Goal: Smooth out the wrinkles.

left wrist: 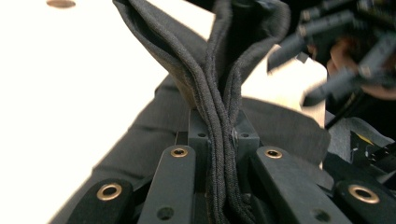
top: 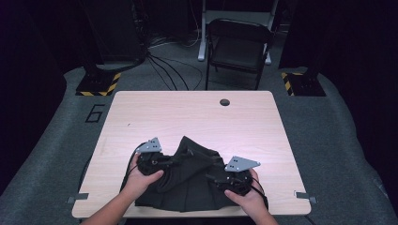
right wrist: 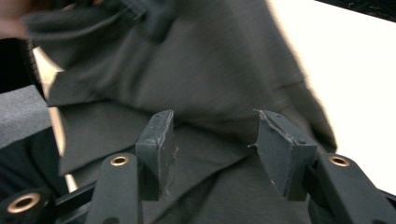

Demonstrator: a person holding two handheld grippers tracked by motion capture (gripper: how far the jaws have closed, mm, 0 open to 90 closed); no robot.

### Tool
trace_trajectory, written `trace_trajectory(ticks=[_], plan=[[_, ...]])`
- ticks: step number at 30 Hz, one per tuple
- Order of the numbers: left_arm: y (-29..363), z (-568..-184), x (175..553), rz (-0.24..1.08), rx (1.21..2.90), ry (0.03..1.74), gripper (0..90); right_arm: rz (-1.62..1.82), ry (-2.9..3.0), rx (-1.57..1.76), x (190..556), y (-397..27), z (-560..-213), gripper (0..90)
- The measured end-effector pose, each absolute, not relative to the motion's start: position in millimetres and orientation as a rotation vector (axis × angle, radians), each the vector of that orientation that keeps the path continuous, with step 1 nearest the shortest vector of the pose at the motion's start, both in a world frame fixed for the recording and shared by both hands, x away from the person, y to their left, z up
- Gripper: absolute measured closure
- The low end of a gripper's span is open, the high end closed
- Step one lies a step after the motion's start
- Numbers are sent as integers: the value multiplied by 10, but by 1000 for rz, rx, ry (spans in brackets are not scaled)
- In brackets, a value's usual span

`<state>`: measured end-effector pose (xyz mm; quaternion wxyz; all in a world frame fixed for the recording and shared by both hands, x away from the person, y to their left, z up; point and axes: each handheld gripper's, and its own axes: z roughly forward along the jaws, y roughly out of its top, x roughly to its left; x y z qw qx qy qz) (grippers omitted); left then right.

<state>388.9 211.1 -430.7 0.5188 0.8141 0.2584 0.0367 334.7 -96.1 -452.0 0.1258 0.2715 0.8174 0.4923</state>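
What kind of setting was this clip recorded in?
Most likely a lab or studio set up for recording, not a home: a bare wooden table on grey carpet, stands with hazard-striped bases, loose cables on the floor, and a folding chair behind.

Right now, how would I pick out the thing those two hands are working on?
Start at the pale wooden table and look to its near edge. There a crumpled black fabric garment lies between the two hands. It is the one soft, dark heap there, with a fold pinched in the left hand-held gripper.

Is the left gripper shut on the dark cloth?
Yes: the left gripper has its pads pressed on a bunched fold of the dark cloth.
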Motion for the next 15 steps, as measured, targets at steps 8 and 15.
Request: trace_trajectory(ticks=[8,15], plan=[[1983,-3875,4199,123,1963,557,825,1325,2578,688,3284,-476,-4753,462],[1894,-3658,4310,173,1962,531,826,1201,2715,597,3296,-153,-4971,452]])
